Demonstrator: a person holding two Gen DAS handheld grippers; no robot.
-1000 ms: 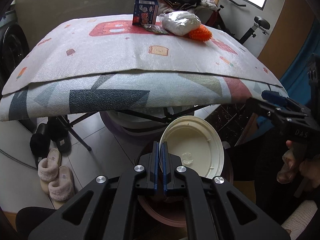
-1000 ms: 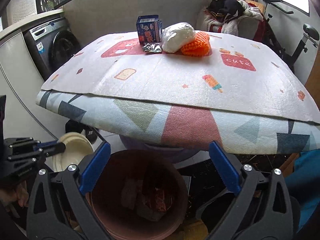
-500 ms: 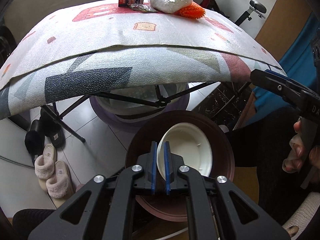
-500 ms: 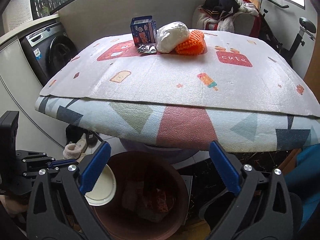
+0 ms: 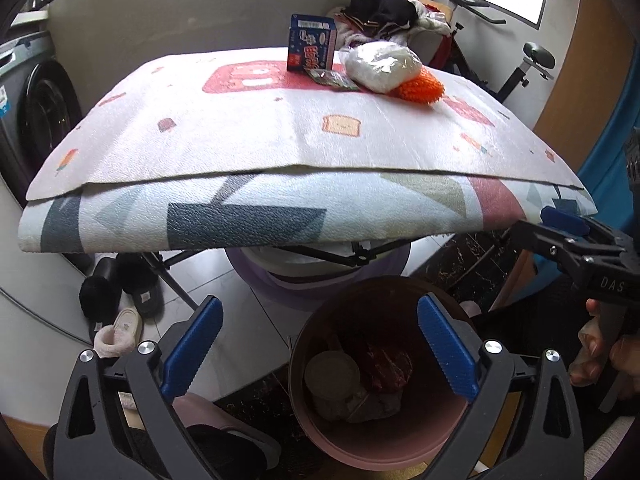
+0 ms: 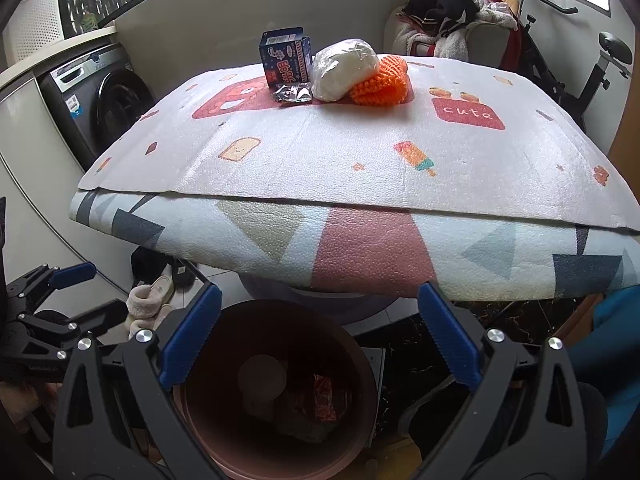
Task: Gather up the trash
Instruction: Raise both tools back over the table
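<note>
L gripper (image 5: 320,344) jaws were opening, nothing between them, above the bin (image 5: 384,452). R gripper (image 6: 320,340) stood open, empty. Remaining trash sat at table's 12 o'clock: blue box (image 6: 286,58), white bag (image 6: 344,68), wrapper (image 6: 293,93), orange mesh (image 6: 382,80). Recommended: clear bin rim before reaching fwd.

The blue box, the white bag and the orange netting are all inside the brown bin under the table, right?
Not quite. The blue box, the white bag and the orange netting are on top of the table, at its far side, as the right wrist view shows. The brown bin is under the table's near edge and holds other trash.
</note>
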